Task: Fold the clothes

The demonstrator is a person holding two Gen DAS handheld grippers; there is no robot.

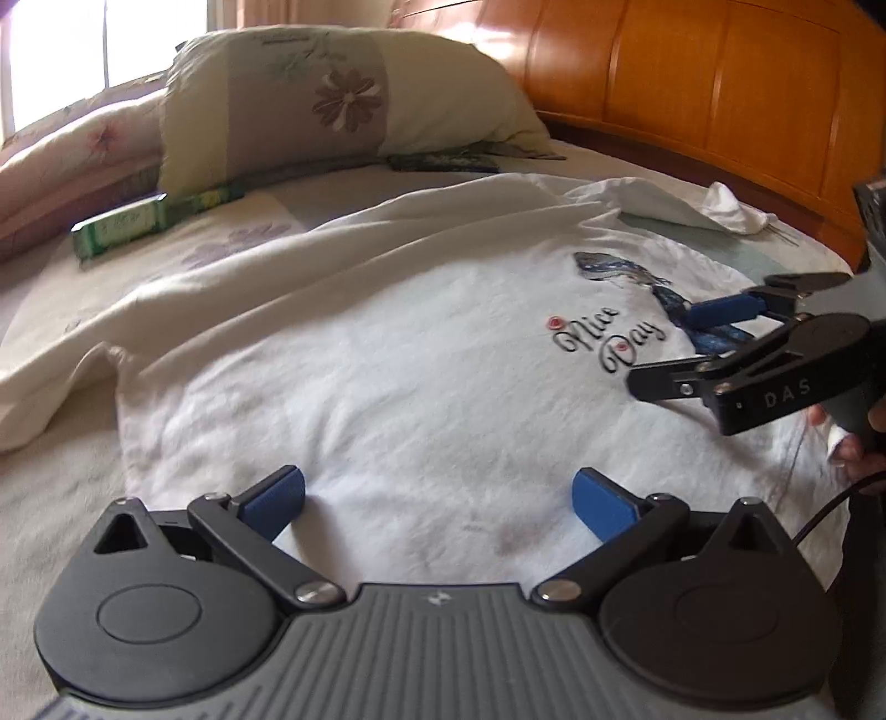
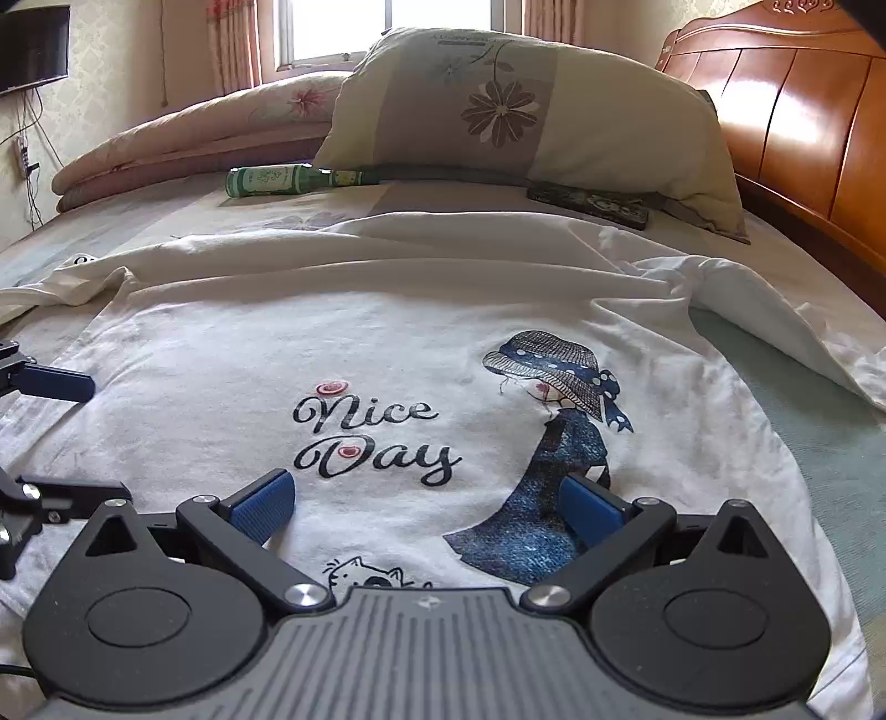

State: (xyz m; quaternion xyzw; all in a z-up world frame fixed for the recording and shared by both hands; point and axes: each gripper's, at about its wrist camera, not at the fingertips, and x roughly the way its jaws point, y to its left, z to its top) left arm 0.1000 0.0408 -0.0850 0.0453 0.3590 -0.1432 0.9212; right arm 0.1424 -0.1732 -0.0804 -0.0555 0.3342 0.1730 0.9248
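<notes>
Two words, "Nice Day" [image 2: 376, 440], on T-shirt [image 2: 221, 354]

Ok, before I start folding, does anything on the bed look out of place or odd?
Yes. A green glass bottle lies on its side on the bed, by the pillow, an odd spot for it. The white T-shirt has a faint brownish stain near its close edge. Both tongs are open, holding nothing.

Bedroom interior — bed [image 2: 819, 421] with glossy wooden headboard [image 2: 803, 116] at right, daylit window [image 2: 387, 27] at far centre, patterned wallpaper [image 2: 116, 77] and curtains [image 2: 232, 44] — wall-mounted screen [image 2: 33, 50] far left.
</notes>
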